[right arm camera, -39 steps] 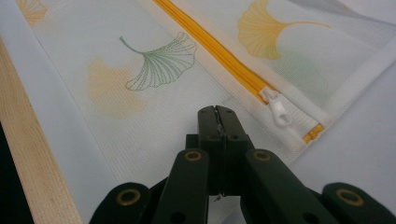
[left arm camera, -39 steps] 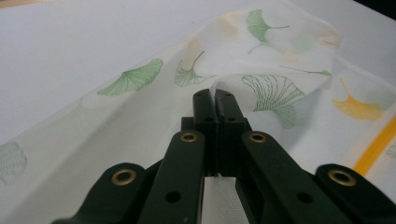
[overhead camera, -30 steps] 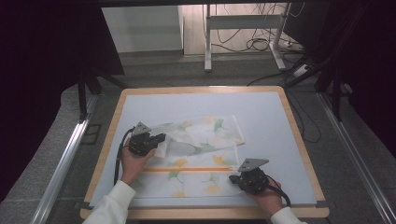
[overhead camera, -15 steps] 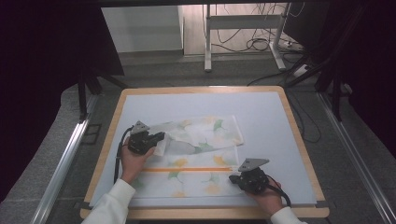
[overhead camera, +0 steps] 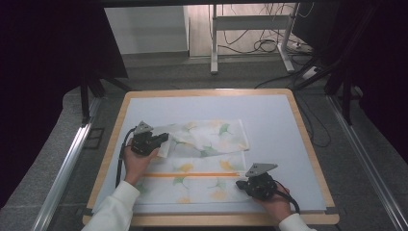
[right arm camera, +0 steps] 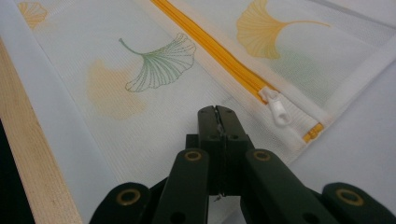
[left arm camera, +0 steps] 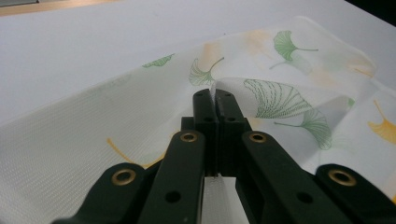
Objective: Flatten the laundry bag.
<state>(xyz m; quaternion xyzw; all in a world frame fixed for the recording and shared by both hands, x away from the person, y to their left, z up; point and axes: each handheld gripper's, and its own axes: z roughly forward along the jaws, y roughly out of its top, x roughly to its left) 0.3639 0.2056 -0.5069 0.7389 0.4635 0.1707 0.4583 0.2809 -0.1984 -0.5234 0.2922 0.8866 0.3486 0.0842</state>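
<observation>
The left gripper (overhead camera: 162, 138) sits on the left side, a bit farther away, with the left hand (overhead camera: 137, 161) holding it from behind, and its jaws are pressed tight together, pinching a thin white fold. The right gripper (overhead camera: 242, 184) is low at the near right, held by the right hand (overhead camera: 275, 202). Its jaws are squeezed tight too.

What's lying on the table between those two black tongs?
In the high view, only the leaf-printed mesh bag lies between the left tongs and the right tongs, its orange zipper crossing the stretch. Both tongs are pinched on its fabric.
</observation>
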